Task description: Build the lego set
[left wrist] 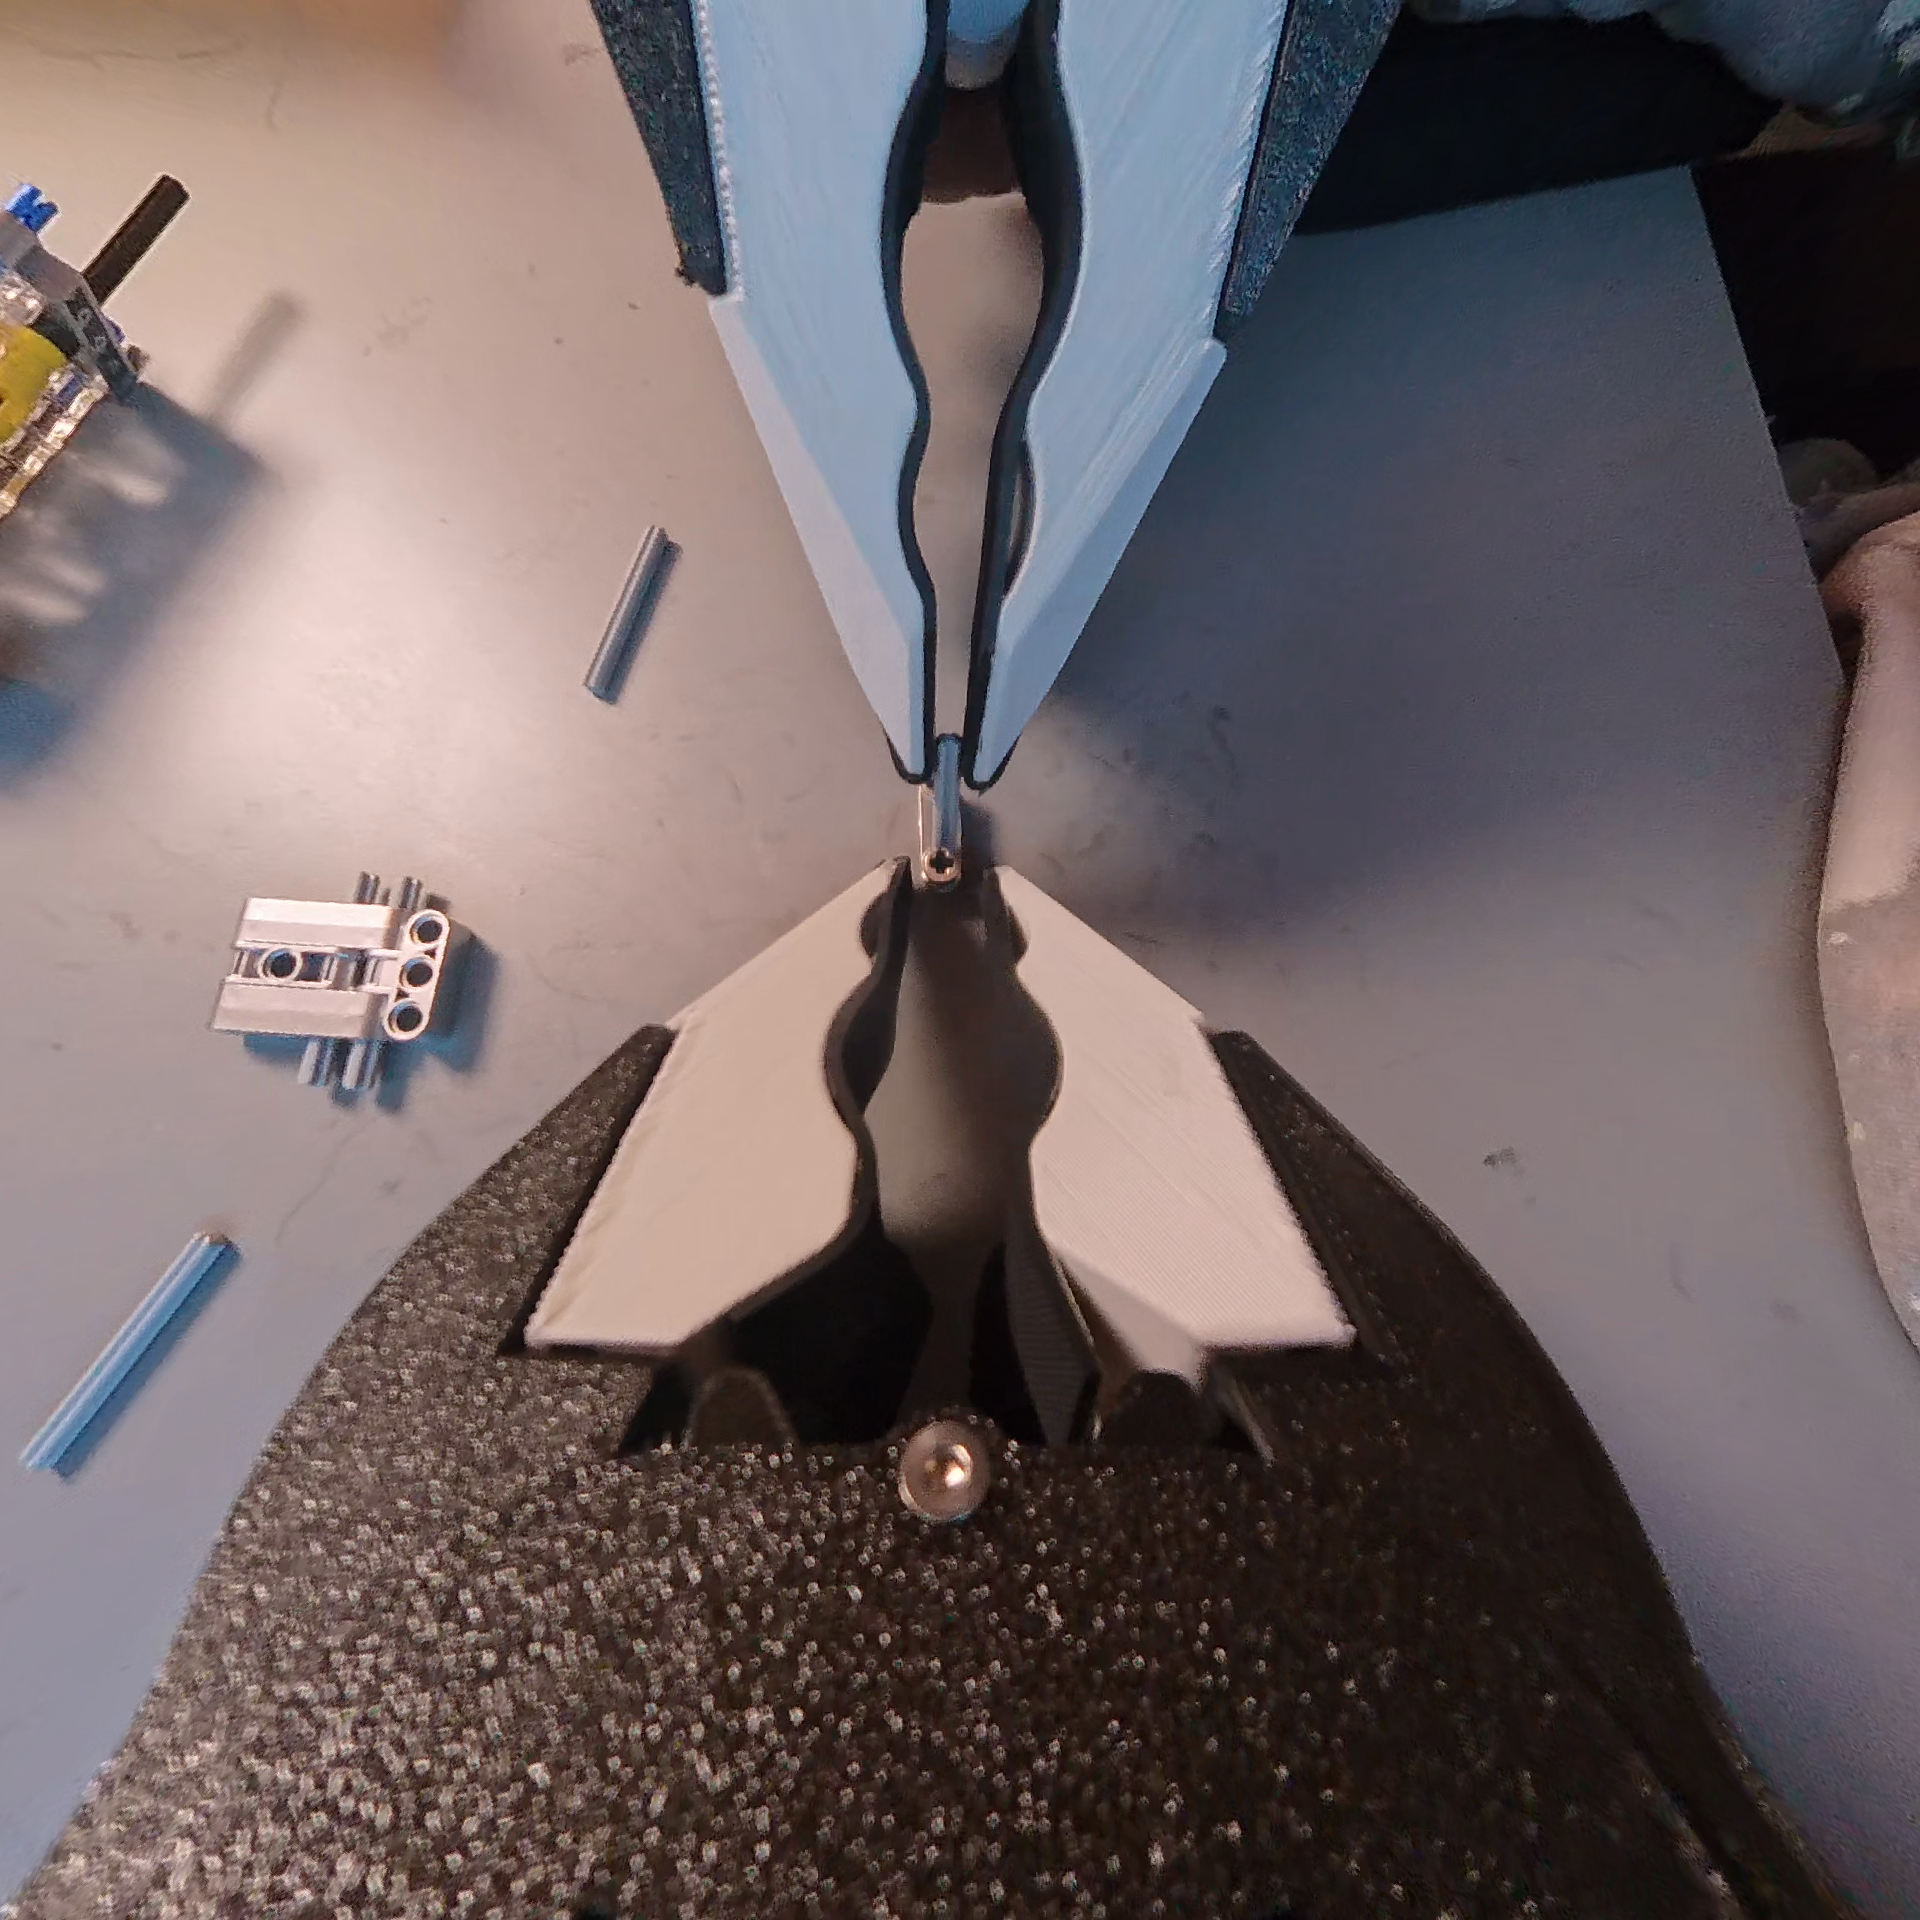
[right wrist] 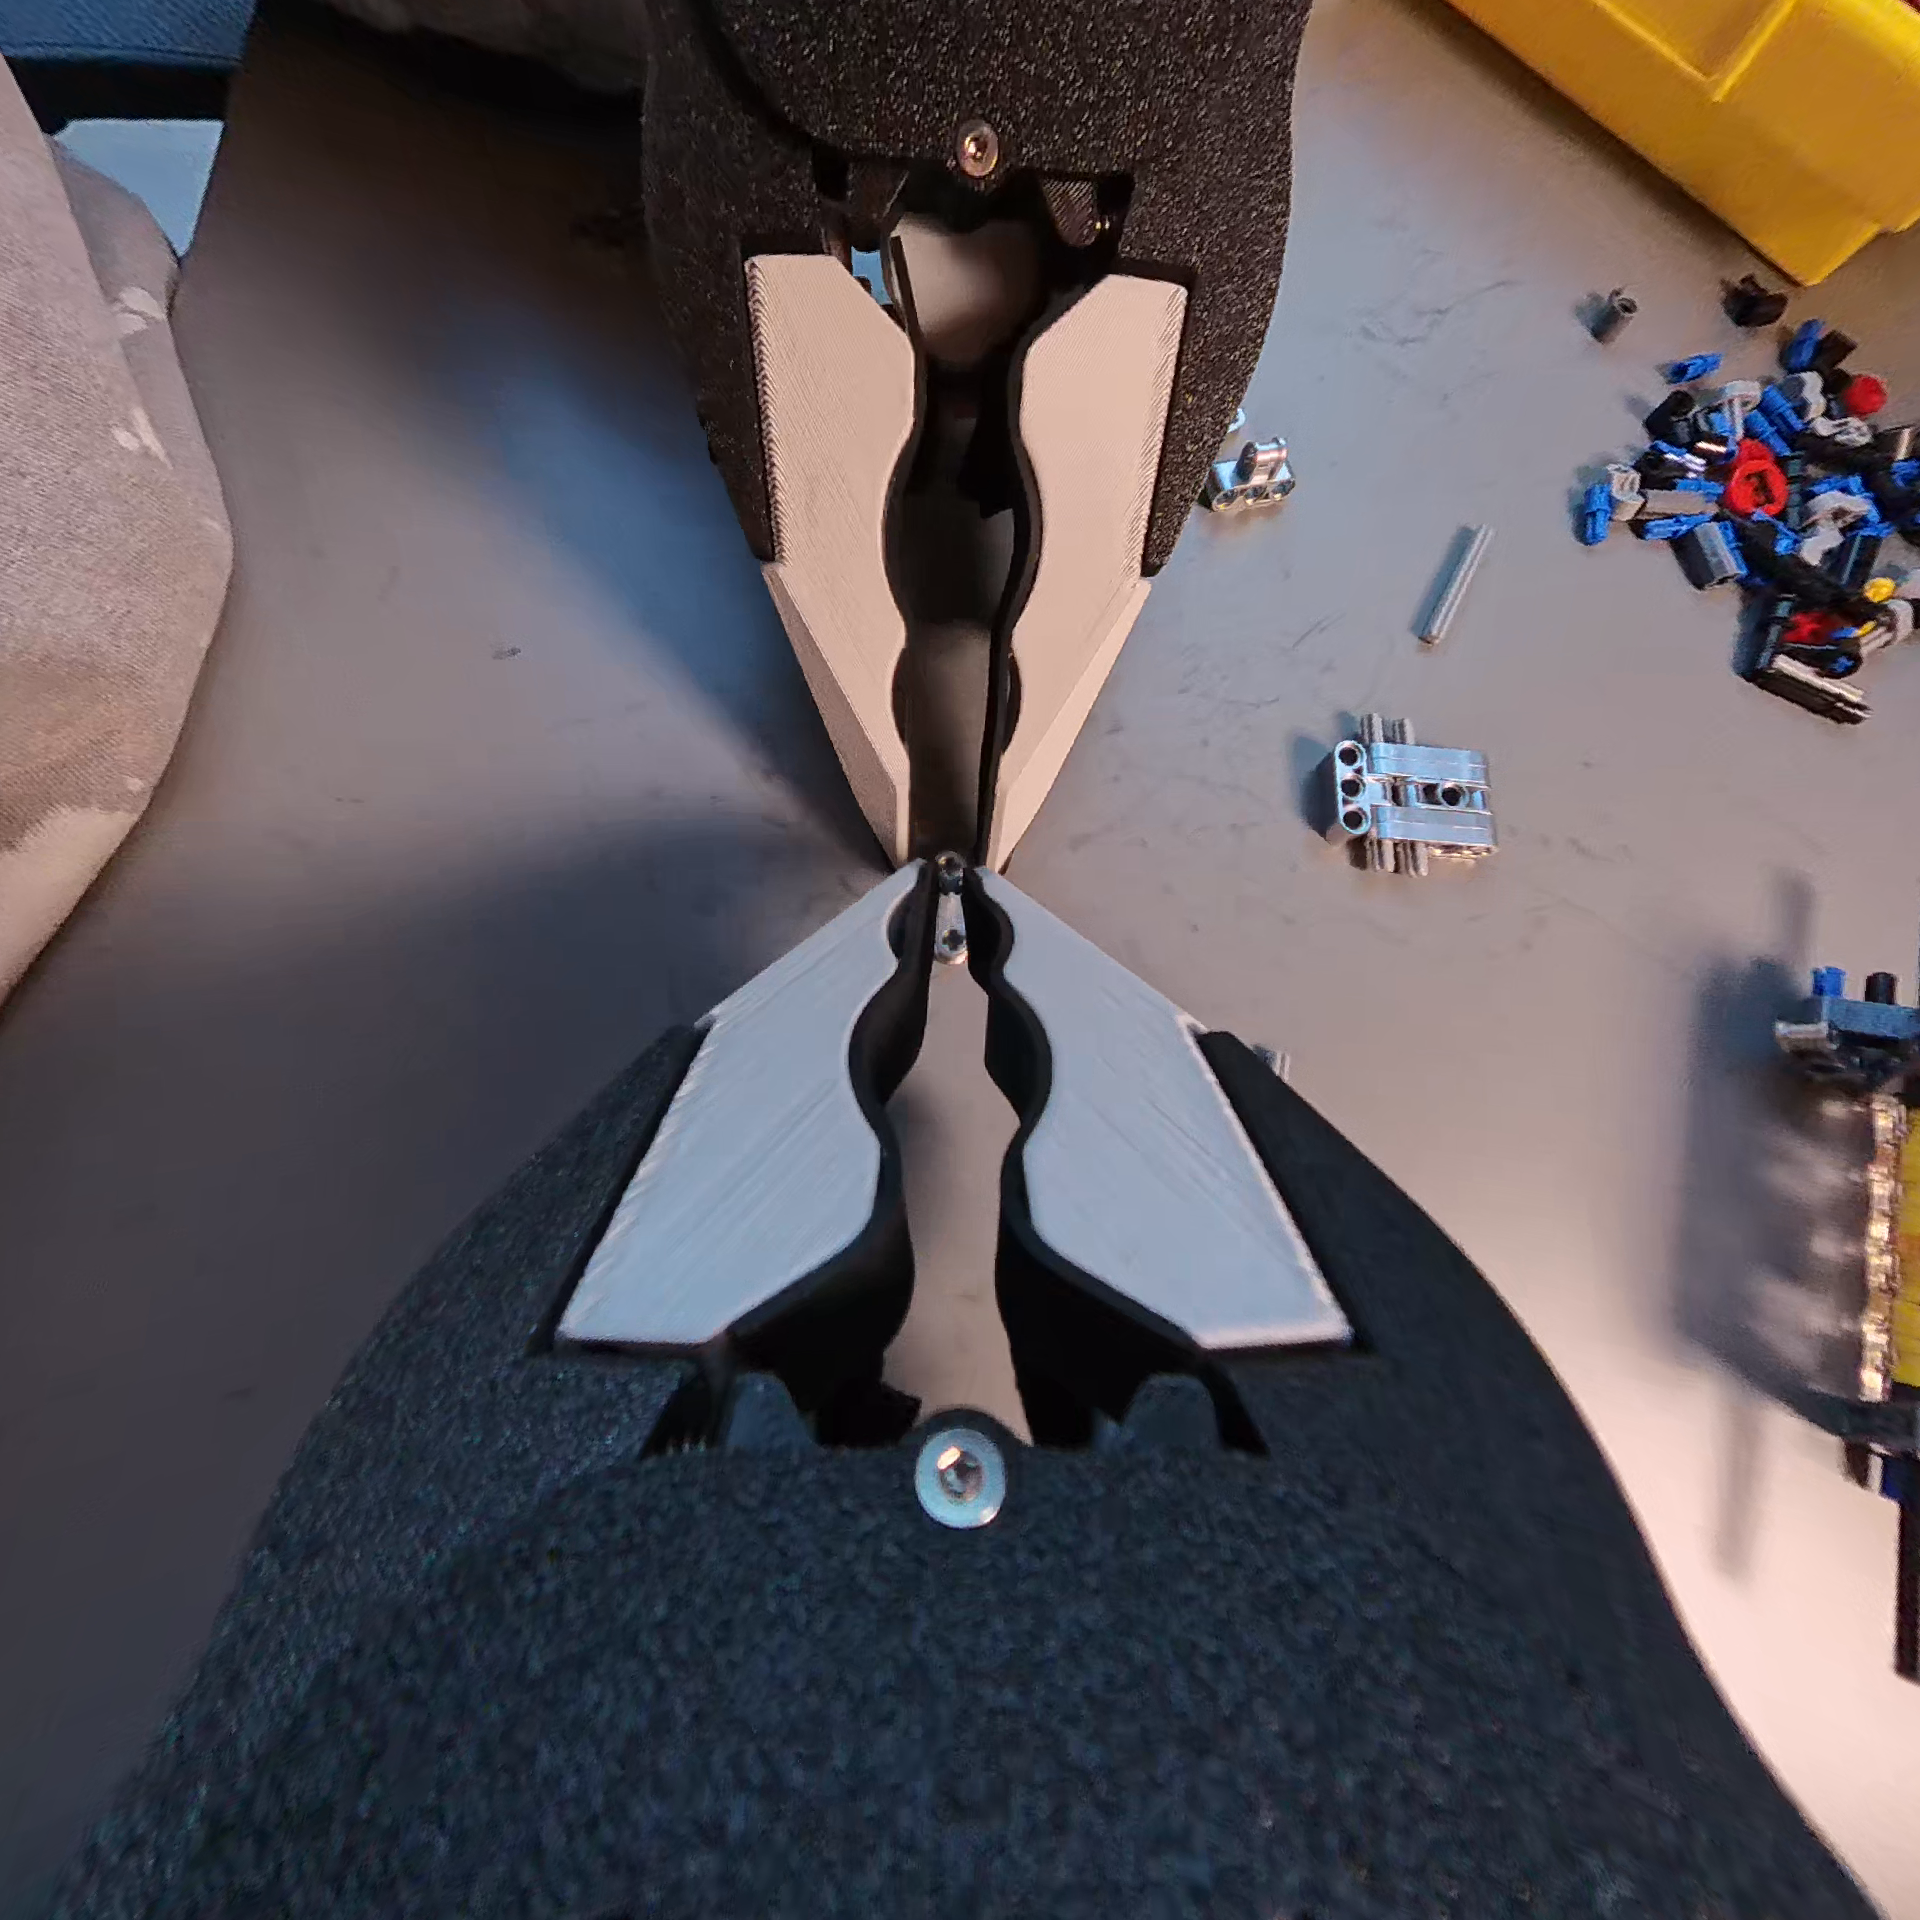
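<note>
My two grippers meet tip to tip over a grey table [left wrist: 1351, 727]. My right gripper [right wrist: 945, 873] is shut on a small grey toy-brick connector [right wrist: 948, 933]; in the left wrist view it comes in from the top [left wrist: 945, 771], with the connector [left wrist: 940, 831] sticking out towards the camera. My left gripper [left wrist: 951, 868] has its jaws narrowly apart around the connector's cross-holed end. Its left finger touches the end and a slit shows on the right. It enters the right wrist view from the top [right wrist: 943, 847].
A grey brick block [left wrist: 343, 971] [right wrist: 1413, 795] and two grey axles [left wrist: 631, 613] [left wrist: 130, 1351] lie on the table. A part-built model [left wrist: 52, 343] [right wrist: 1860, 1195], a pile of small parts [right wrist: 1787, 520] and a yellow bin [right wrist: 1714, 104] stand nearby. Grey fabric [right wrist: 83, 520] borders the table edge.
</note>
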Action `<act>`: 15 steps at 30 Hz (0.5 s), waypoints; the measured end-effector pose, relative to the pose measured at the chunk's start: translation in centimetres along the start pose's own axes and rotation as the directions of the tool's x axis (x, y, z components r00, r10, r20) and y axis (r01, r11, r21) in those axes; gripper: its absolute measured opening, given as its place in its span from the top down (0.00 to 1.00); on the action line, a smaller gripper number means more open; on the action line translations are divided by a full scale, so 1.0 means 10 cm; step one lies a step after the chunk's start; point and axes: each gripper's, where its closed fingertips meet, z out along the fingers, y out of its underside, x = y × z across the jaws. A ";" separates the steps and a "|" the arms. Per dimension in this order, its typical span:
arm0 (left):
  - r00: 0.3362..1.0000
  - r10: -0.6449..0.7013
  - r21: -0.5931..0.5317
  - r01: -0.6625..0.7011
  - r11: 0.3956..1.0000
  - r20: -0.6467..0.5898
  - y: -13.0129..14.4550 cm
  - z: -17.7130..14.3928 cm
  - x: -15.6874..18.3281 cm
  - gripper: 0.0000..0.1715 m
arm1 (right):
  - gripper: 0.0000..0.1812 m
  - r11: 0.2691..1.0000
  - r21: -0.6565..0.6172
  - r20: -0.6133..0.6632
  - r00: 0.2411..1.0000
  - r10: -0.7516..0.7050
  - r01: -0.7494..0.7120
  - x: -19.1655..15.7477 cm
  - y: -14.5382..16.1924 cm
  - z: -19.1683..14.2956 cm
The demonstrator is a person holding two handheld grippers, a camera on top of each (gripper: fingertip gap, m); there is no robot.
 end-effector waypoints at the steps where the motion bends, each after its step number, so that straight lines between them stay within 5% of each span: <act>1: 1.000 0.002 0.002 -0.002 1.000 -0.003 0.00 -0.01 0.00 0.93 | 0.99 1.000 -0.009 0.005 1.000 -0.002 0.002 0.00 0.00 0.01; 15: 1.000 0.008 0.007 -0.008 1.000 0.025 0.01 -0.01 0.01 0.96 | 0.99 0.989 -0.145 0.046 0.999 -0.021 0.028 0.00 0.02 0.10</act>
